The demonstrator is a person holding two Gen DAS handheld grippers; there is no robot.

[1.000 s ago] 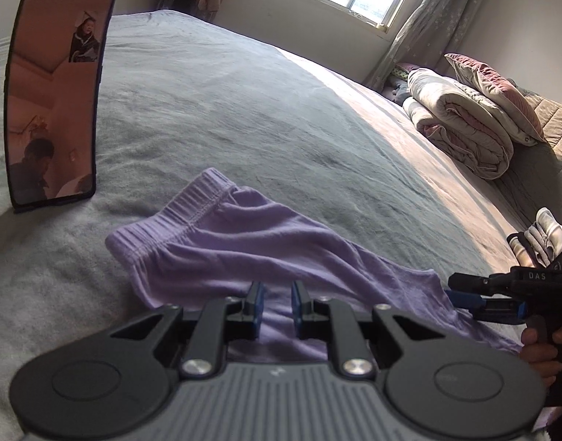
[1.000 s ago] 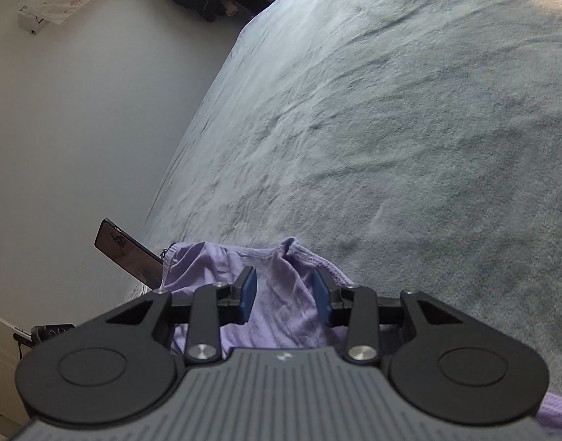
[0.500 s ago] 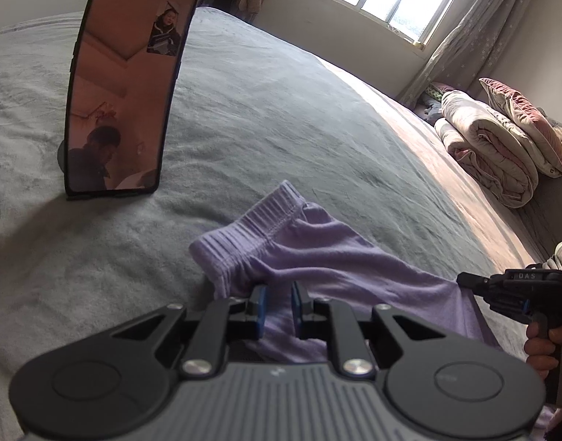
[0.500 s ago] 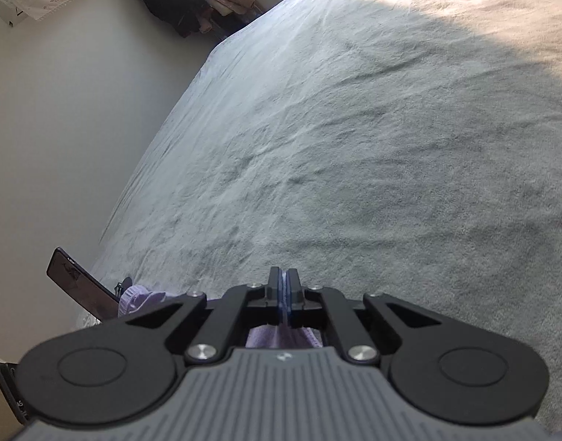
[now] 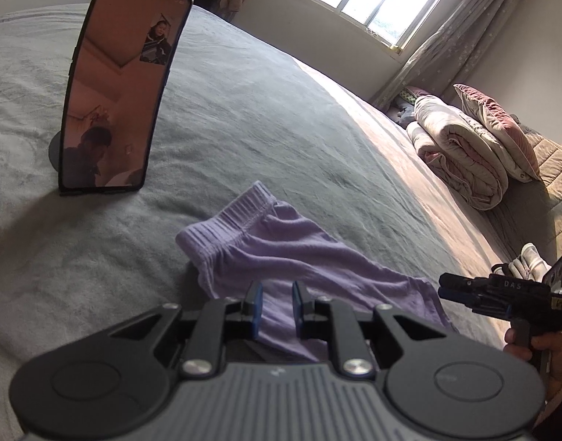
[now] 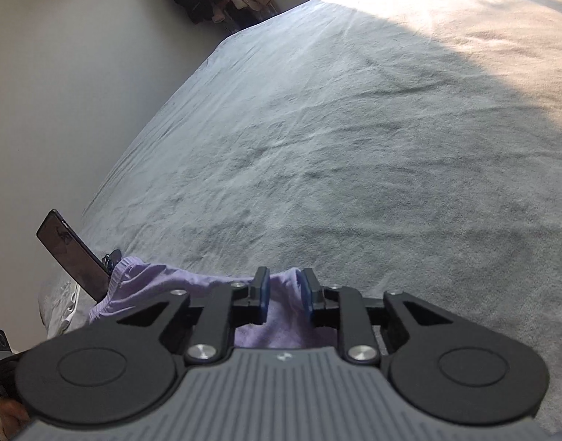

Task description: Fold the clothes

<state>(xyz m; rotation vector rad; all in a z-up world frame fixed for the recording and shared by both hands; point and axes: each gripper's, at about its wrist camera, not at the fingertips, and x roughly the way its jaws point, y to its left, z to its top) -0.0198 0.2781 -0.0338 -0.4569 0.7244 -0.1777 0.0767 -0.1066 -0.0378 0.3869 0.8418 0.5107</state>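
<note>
The right hand-held gripper [image 6: 283, 296] has just let go: half a second ago its jaws were clamped together at the lower middle of the right wrist view, and now they are opening, with a hump of lilac cloth standing between the blue pads but not pinched by them. In the left wrist view the same tool shows at the right edge, carried in the person's hand [image 5: 552, 352] just off the far end of the cloth.

The garment is a pair of lilac shorts [image 5: 299, 257], lying on the grey bedspread [image 5: 262, 117] in the lower middle of the left wrist frame, its ribbed waistband turned toward the upright phone [image 5: 115, 84] at upper left. The shorts look narrower and more gathered than a second ago, so one end seems to have been carried over the other — a fold laid, by my reading, and then released.

The left hand-held gripper [image 5: 277, 303] is narrow, its pads close on either side of the near edge of the shorts; cloth runs between them and appears pinched, though the contact itself is partly hidden by the fingers. It has hardly shifted over the second.

If that reading holds, the right side is free to take a new hold, while the left anchors the near edge — the fold still looks rumpled and would want smoothing.
</note>
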